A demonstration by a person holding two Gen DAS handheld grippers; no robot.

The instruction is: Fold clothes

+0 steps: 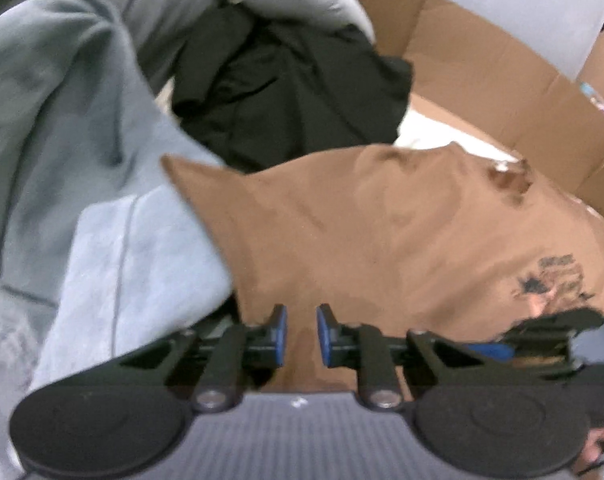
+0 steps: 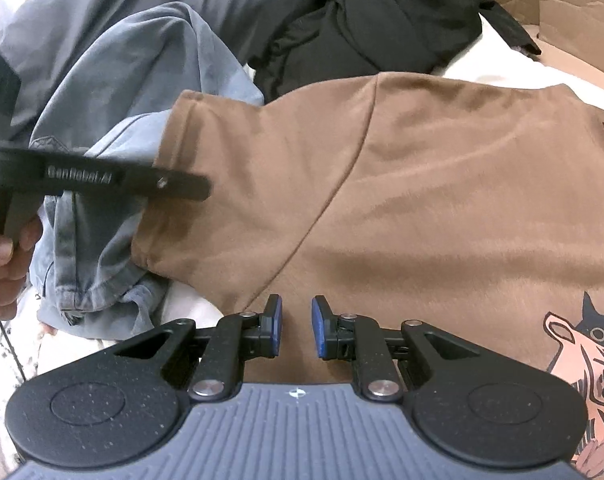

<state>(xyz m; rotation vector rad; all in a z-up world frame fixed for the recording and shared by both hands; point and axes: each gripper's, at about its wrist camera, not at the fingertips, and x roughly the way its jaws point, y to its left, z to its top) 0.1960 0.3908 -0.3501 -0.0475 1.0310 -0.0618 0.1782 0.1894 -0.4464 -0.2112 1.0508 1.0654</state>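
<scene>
Both tongs, left (image 1: 302,334) and right (image 2: 296,326), hover narrowly parted, gripping nothing; brown shirt (image 2: 422,184) could snag the blue-grey garment (image 2: 101,92) it overlaps.

Black tool (image 2: 296,326), blue pads (image 2: 276,322), silver screws, ribbed grey body.

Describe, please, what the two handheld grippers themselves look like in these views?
Both the left gripper and right gripper are matte black linkages with blue-padded fingers, silver pivot pins, round black discs and a ribbed grey body. Seen from the right wrist, the left gripper carries white lettering along its black side.
</scene>
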